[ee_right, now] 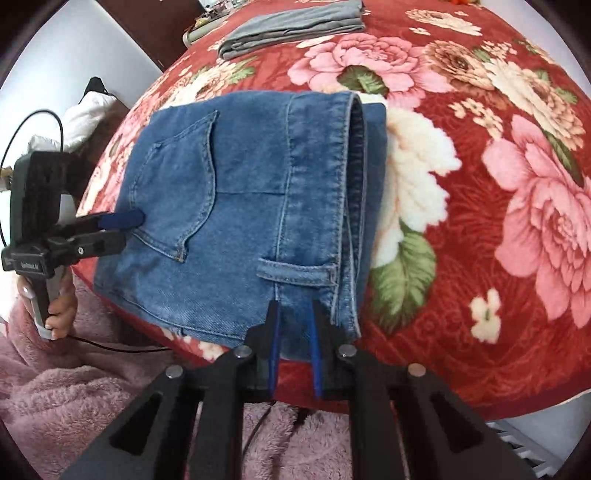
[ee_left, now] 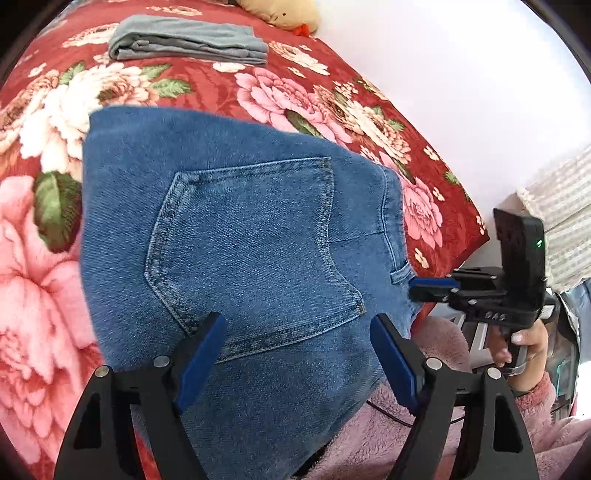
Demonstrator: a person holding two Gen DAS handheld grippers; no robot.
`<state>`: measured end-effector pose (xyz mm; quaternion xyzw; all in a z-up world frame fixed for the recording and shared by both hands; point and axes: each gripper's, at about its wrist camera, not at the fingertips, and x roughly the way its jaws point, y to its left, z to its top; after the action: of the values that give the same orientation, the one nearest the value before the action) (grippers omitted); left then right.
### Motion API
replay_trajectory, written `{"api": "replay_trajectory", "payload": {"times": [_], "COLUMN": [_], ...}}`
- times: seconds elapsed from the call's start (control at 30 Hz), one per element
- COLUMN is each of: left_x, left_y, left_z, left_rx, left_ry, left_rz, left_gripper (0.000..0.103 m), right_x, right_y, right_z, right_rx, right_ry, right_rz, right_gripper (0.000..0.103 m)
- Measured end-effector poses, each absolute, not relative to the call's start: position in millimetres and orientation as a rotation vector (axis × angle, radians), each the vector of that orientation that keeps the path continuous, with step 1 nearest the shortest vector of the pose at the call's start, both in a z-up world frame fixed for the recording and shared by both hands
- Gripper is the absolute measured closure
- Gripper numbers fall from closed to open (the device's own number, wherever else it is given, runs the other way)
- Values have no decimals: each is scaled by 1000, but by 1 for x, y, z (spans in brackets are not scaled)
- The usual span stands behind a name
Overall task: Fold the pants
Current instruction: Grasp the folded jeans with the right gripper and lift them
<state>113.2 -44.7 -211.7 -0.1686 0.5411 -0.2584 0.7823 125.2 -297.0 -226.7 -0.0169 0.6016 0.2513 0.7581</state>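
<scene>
Folded blue denim pants [ee_right: 236, 206] lying on red floral blanket [ee_right: 480, 258]; left gripper [ee_left: 297, 345] hovering wide open above them, right gripper [ee_right: 293, 314] standing narrowly parted at waistband edge, contact unclear.

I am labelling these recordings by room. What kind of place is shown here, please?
Most likely a bedroom at home. The jeans lie on a bed covered by a red floral blanket, with folded grey clothing and a plush toy further back.
</scene>
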Motion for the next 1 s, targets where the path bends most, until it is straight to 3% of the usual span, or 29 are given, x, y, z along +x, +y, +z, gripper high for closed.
{"api": "replay_trajectory", "payload": {"times": [0.07,0.13,0.2,0.4,0.6,0.7,0.9,0.97,1.0], "left_x": [111,117,129,150,153,150,149,148,148], "left_y": [-37,-20,6,61,68,63,43,36,34], "left_z": [-198,-186,-183,-213,-262,-268,-266,-265,-266], "left_rx": [-343,-365,-419,-541,-634,-660,-674,-701,-707], "left_ry": [1135,1104,1084,1110,1183,1141,1158,1146,1160], "left_rz": [-547,-548,-524,-497,-550,-603,-661,-673,-676], "left_gripper": [26,26,26,23,21,5,2,10,34], "right_x": [125,129,142,197,211,207,206,204,204], "right_y": [-299,-306,-311,-340,-365,-371,-347,-335,-331], "right_z": [-210,-188,-173,-200,-237,-259,-280,-276,-276], "right_rx": [-8,6,11,302,431,493,562,535,516], "right_ry": [1297,1222,1156,1190,1249,1308,1293,1268,1274], "right_rz": [568,581,561,683,701,756,924,972,973], "right_gripper": [84,73,49,42,34,31,22,26,36]}}
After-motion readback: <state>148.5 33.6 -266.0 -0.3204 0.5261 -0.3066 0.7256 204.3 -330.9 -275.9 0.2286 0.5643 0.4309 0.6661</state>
